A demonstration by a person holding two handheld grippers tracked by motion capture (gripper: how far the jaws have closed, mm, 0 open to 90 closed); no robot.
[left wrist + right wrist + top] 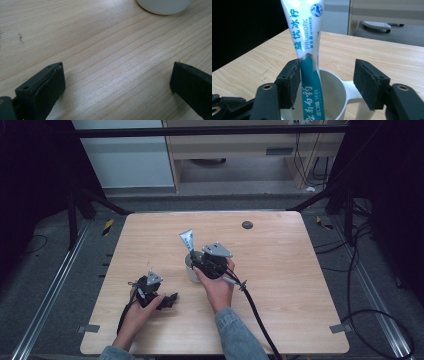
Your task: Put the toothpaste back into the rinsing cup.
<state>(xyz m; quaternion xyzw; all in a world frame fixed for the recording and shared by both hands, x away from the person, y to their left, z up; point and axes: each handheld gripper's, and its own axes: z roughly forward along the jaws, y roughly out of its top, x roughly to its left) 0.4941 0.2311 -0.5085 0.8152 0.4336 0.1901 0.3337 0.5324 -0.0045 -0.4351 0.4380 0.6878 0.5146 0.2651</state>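
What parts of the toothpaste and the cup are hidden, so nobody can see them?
- Toothpaste tube: its top is cut off by the upper edge of the right gripper view, and its cap end sits down inside the white cup, past the lower edge.
- White cup in the high view: mostly covered by the right gripper.
- White cup in the left gripper view: only a bit of its base shows at the top edge.

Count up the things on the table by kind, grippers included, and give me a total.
Grippers: 2, the left gripper and the right gripper
Cups: 1, a white cup
Tubes: 1, a tube standing in the cup
Dark round spots: 1, a spot near the table's far edge; what it is I cannot tell
Total: 5
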